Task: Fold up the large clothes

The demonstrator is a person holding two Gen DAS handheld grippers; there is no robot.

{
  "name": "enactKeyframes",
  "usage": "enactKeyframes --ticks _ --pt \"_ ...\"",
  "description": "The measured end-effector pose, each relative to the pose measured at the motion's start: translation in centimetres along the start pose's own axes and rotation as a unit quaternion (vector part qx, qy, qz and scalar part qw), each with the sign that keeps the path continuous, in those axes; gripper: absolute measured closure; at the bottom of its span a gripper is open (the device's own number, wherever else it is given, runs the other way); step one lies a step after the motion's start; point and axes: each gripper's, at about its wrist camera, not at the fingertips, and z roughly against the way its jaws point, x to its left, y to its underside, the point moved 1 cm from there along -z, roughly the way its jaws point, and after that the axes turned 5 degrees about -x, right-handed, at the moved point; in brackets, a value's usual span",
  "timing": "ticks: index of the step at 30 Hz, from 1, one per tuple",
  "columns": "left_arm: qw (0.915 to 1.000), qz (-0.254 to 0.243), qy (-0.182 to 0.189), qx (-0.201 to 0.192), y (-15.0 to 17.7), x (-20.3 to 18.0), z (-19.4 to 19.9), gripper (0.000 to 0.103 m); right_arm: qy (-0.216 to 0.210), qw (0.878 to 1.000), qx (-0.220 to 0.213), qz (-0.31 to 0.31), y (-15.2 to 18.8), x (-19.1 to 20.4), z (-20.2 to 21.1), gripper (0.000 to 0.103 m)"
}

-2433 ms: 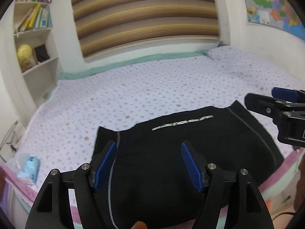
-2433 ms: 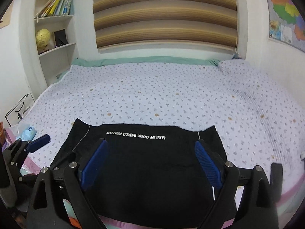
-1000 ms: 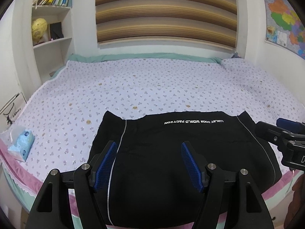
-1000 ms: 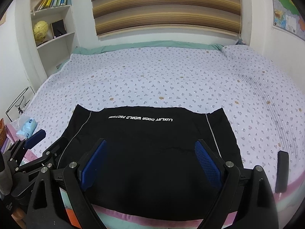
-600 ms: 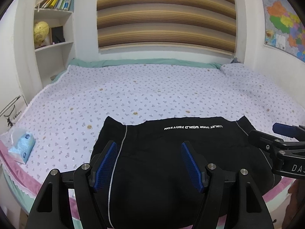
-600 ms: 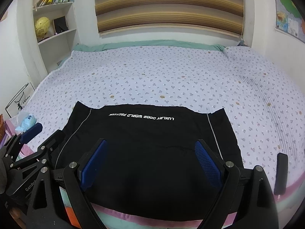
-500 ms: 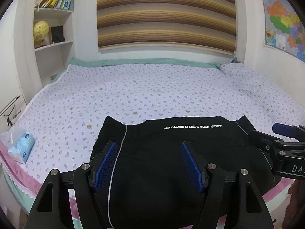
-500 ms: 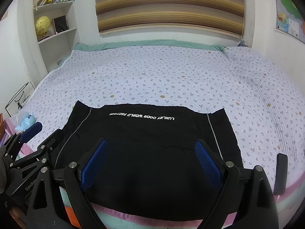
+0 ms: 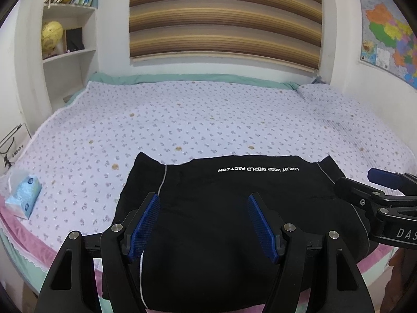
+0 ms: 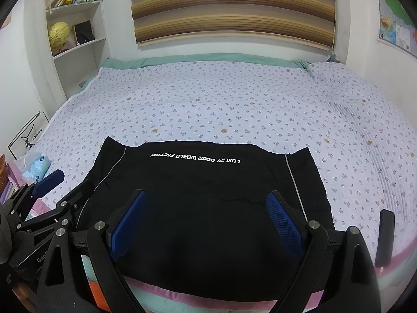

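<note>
Black fabric: a folded garment (image 9: 234, 203) lying flat at the near edge of the bed (image 9: 208, 120), its front hem hanging slightly over the pink and mint trim. White lettering across the far part, upside down from both wrist views, reading "LUXLRY DOOR WORLD FACTION". Thin pale piping down each side. Lilac bedsheet with small floral print all around it.

Left claw (image 9: 203, 224) held above the near left part of the garment, blue ribbed pads (image 9: 144, 225) spread wide apart, nothing between them. Right claw (image 10: 204, 220) held above the near middle of the garment, pads (image 10: 282, 224) likewise spread wide and pinching nothing. Contact with the cloth not clear for either one. Right claw also seen at the right edge of the left wrist view, past the garment's right side; left claw at the lower left of the right wrist view, by the garment's left corner.

Blue tissue pack (image 9: 22, 198) on the bed's left edge, well apart from the garment. Black oblong object (image 10: 385, 237) near the bed's right front edge, kind not clear. Yellow globe (image 9: 51, 35) on the white shelf at the left, striped blind (image 9: 224, 18) on the far wall, map (image 9: 388, 41) on the right wall.
</note>
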Motion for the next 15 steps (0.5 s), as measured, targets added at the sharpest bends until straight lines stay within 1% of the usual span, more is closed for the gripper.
enactKeyframes --ticks 8,13,15 --pt "1.0000 -0.002 0.003 0.007 0.2 -0.2 -0.5 0.032 -0.005 1.000 0.006 0.001 0.0 -0.6 -0.4 0.009" --pt "0.9997 -0.010 0.018 -0.015 0.1 -0.5 0.1 0.032 -0.006 1.000 0.010 0.000 0.0 -1.0 -0.8 0.009" --pt "0.9997 -0.012 0.022 -0.008 0.0 -0.7 -0.1 0.032 -0.007 1.000 0.012 -0.001 0.0 -1.1 -1.0 0.009"
